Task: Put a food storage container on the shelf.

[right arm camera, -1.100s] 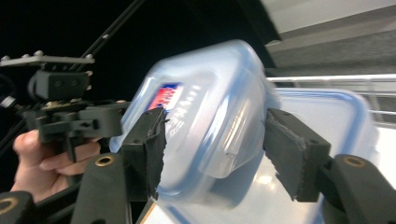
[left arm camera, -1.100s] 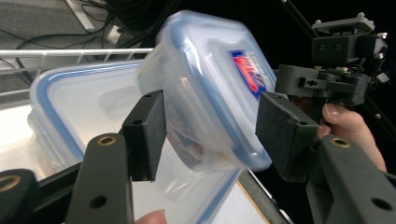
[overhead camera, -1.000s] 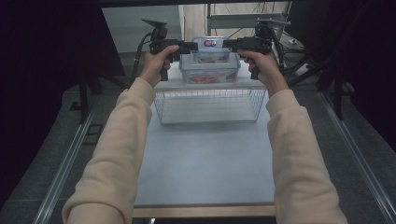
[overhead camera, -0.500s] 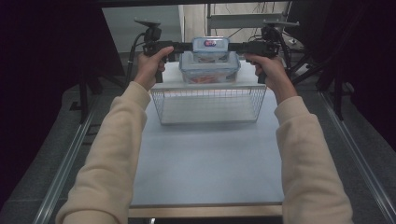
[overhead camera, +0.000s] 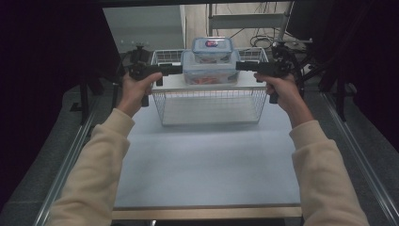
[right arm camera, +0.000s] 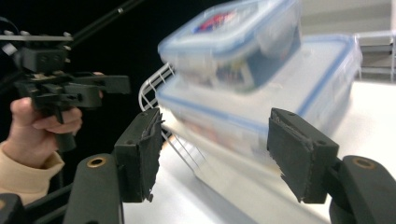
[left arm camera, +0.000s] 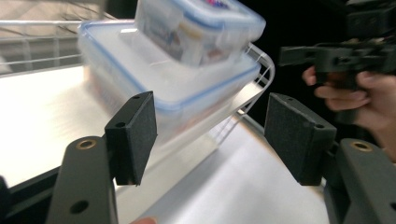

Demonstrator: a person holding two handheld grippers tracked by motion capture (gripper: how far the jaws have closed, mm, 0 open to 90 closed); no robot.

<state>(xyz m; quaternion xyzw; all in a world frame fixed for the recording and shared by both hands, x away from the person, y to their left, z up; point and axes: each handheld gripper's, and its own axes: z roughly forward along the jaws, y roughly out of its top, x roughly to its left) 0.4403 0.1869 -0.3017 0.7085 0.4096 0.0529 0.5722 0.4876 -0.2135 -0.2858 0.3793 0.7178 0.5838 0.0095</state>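
The left claw [overhead camera: 175, 69] stood with its jaws spread, and they had just been opening; nothing lay between its pads [left arm camera: 133, 135], which were clear of the plastic. The right claw [overhead camera: 242, 66] was likewise spread, its jaws having just widened, and its worn pads [right arm camera: 299, 154] pressed on nothing. Each claw pointed inward at one short end of the large container [overhead camera: 210, 71], the left claw just beside its left end and the right claw just beside its right end, both apart from it.

The large container, a clear lidded box with a blue seal, sat on the flat top shelf of the wire basket [overhead camera: 209, 106], toward the shelf's far edge and about midway between its side edges. The small container [overhead camera: 212, 49] rested on its lid, roughly centred. The basket stood at the far edge of the counter [overhead camera: 202, 160].

Judging by the look, both boxes were stiff, smooth plastic that would slip under a light pinch. Something orange showed through the large container's wall, so it likely carried some weight. The small container sat loose and could slide off if the stack tilted. The best hold seemed to be both short ends of the large container, under the lid's rim or on the latch tabs, squeezed evenly and kept level.
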